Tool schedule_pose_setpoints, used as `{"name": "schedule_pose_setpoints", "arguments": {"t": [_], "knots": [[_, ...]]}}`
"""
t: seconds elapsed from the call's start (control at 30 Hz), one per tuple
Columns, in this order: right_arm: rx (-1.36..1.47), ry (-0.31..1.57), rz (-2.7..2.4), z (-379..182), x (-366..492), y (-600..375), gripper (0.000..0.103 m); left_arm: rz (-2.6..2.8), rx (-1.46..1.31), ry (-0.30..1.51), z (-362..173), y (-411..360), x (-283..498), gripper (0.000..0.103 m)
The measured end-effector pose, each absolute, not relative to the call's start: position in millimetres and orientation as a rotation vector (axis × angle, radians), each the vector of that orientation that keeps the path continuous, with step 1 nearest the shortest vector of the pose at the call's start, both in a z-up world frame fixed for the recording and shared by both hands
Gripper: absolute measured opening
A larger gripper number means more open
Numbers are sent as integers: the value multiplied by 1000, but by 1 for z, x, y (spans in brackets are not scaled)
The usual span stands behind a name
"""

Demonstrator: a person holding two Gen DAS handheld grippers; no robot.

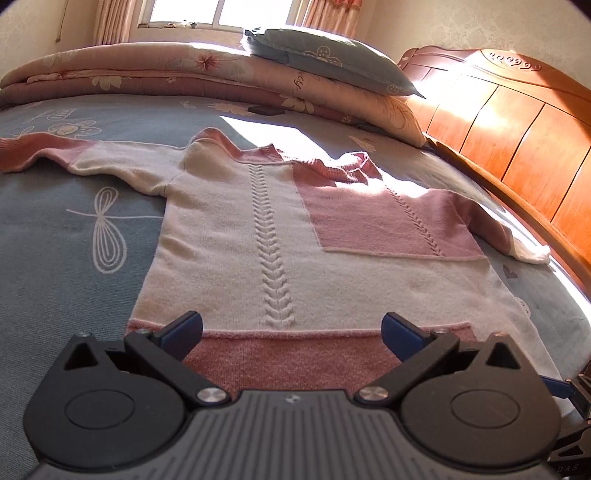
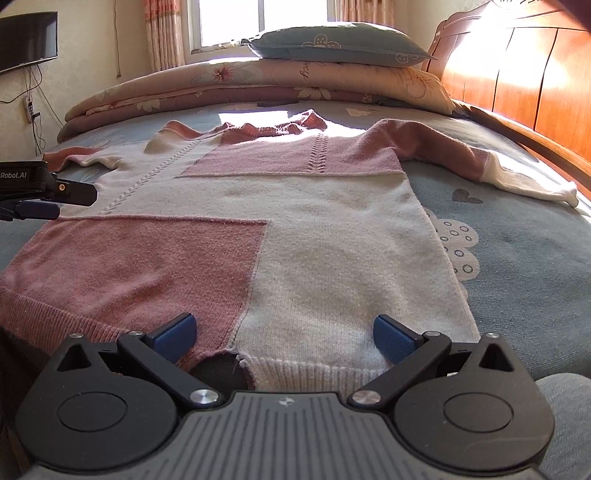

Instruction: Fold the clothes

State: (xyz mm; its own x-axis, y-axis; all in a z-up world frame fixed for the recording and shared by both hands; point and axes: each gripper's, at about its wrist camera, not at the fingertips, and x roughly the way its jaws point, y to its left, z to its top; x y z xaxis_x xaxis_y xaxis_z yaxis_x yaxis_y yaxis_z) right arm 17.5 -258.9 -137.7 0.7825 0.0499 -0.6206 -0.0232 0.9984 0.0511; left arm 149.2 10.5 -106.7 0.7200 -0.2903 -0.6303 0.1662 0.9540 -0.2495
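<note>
Left wrist view: sweater (image 1: 229, 236) is lying flat on the bed (image 1: 55, 258), left gripper (image 1: 291, 332) and right gripper (image 2: 282, 334) both hovering spread wide at its hem

My left claw (image 1: 291, 334) hangs spread wide over the hem of a sweater (image 1: 295, 236) laid flat on the bed (image 1: 55, 229).

From here I see my two blue pads (image 1: 186, 330) held well apart above the pink hem band, with nothing between them. The sweater is cream with pink blocks and a cable braid up its middle; its neck points away from me toward a folded floral quilt (image 1: 147, 74) with a blue-grey pillow (image 1: 325, 59) on top. One sleeve stretches out to my left, the other trails right toward the wooden headboard (image 1: 517, 122). Sunlight from the window (image 1: 221, 14) falls across the collar. At my lower right edge I catch part of my other claw (image 1: 570, 391).
</note>
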Motion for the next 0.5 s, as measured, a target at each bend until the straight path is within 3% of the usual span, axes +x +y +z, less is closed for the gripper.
{"name": "schedule_pose_setpoints", "arguments": {"t": [0.37, 0.5], "knots": [[34, 746, 57, -122, 29, -261, 103, -270, -196, 750, -104, 36, 163, 102], [-12, 671, 82, -88, 45, -265, 103, -328, -226, 753, -94, 31, 188, 102]]}}
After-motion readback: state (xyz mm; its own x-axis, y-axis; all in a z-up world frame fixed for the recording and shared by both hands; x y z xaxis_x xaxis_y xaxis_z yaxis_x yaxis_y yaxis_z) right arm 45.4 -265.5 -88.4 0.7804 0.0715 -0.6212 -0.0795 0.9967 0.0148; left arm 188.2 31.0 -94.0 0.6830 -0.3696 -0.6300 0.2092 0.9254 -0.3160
